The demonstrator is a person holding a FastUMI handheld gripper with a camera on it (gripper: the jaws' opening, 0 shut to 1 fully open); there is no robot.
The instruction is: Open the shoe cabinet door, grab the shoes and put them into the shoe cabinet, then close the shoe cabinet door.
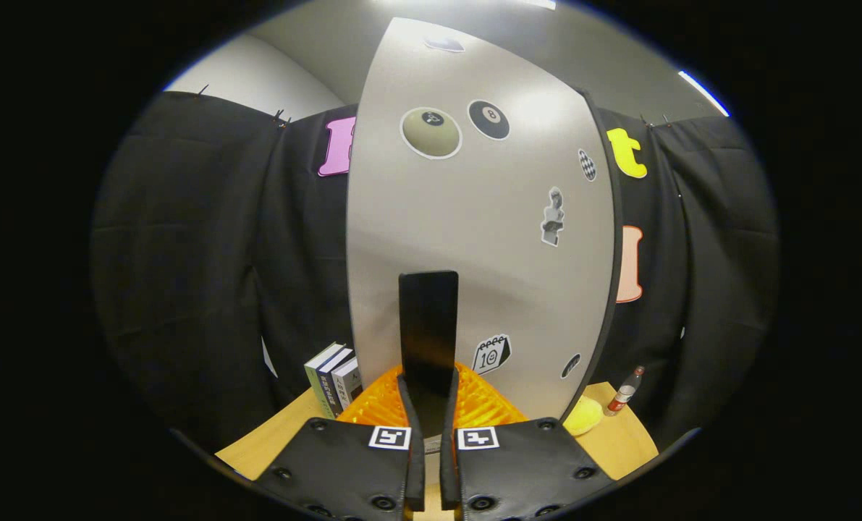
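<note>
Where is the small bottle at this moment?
In the gripper view the bottle stands on the wooden table, beyond the fingers to the right, past the cabinet door and beside a yellow object.

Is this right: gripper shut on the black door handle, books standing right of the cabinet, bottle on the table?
Not quite. In the gripper view the books stand left of the cabinet door, not right. The rest holds: the gripper is shut on the black handle, and the bottle stands on the table, on the right.
</note>
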